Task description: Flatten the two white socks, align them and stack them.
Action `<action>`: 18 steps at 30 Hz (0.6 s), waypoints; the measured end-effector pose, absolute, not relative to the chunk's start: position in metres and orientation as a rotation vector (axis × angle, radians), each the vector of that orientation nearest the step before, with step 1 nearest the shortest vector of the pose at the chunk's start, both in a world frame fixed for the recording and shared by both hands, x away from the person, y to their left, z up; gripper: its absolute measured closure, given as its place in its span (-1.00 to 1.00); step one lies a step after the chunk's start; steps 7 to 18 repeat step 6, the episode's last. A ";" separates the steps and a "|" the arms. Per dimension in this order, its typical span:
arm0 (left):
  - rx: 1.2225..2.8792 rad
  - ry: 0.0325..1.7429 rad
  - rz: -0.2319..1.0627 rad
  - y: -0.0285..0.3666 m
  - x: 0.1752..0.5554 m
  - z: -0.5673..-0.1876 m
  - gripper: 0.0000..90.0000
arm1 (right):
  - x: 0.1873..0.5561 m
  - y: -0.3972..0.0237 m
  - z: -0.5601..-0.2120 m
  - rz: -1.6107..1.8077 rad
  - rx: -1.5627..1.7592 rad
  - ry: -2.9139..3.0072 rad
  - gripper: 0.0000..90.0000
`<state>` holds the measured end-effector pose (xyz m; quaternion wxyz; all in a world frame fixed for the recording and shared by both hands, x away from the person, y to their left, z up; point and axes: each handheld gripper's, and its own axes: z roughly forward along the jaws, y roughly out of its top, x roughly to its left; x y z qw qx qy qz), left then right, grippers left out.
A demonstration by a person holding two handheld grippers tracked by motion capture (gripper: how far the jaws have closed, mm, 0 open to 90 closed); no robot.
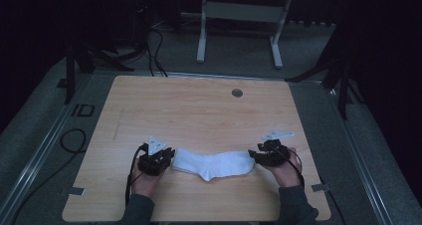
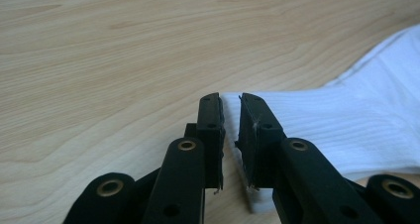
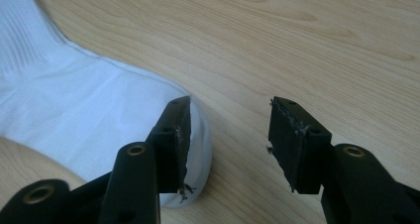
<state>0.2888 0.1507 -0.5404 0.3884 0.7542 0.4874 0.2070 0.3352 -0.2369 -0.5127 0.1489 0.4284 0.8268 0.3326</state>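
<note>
**Sock laid flat, both ends let go**

You left the white sock [image 1: 214, 165] flat on the table [image 1: 199, 110] between your hands. Left gripper [image 2: 231, 102] fingers stood narrowly parted at its cuff; right gripper [image 3: 230, 110] fingers gaped wide beside its toe, gripping nothing.

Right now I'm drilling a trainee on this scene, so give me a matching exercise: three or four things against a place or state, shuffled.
Column one:
1. white ribbed fabric sock
2. left gripper
3. right gripper
4. small round grey grommet

Column two:
A. jaws wide apart at the sock's rounded end
B. set in the far part of the light wooden table
C. lying flat between the two grippers
D. jaws nearly together at the sock's straight edge

Pairs: 1-C, 2-D, 3-A, 4-B
</note>
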 end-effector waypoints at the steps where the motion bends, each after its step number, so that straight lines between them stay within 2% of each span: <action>1: 1.918 1.245 0.528 0.152 0.289 -0.540 0.76 | 0.335 -0.237 -0.513 0.956 1.234 2.377 0.13; 18: 1.911 1.286 0.538 0.158 0.293 -0.541 0.78 | 0.336 -0.241 -0.512 0.957 1.236 2.371 0.13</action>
